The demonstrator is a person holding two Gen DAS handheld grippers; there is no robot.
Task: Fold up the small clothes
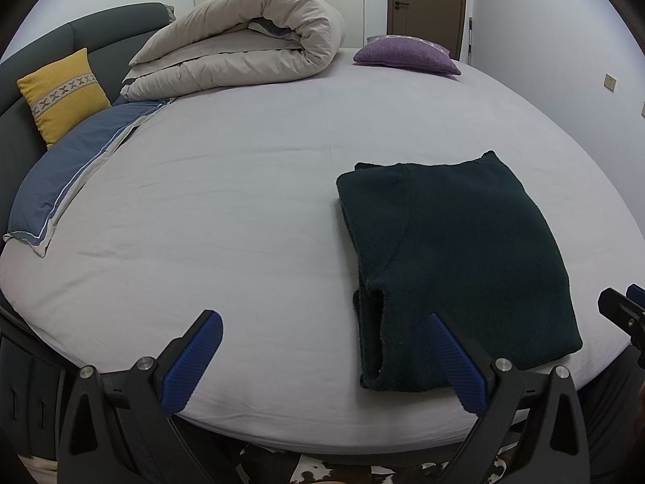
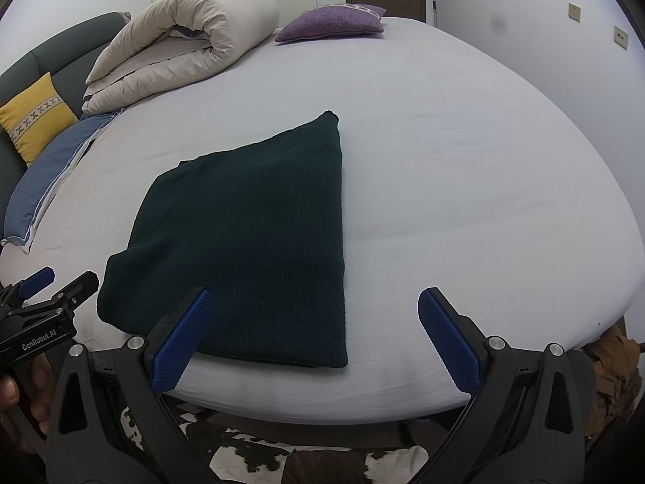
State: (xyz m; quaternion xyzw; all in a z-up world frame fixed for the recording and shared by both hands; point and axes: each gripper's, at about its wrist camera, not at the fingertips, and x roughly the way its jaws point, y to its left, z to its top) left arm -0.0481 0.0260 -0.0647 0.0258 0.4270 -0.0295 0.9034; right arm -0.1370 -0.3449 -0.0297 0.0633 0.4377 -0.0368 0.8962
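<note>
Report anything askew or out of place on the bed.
Nothing serious. The dark green sweater lies folded but uneven: a layer juts out at its left edge. The blue pillow sits skewed near the rolled duvet.

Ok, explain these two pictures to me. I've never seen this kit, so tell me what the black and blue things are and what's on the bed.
A person holds two hand-held grippers, each with a fisheye camera looking along its blue-padded jaws. One picture comes from the left gripper, the other from the right gripper. Both stand open and hold nothing. On the bed lies a dark green garment, already folded flat. Farther back are a rolled duvet, a purple cushion, a yellow cushion and a blue pillow.
</note>
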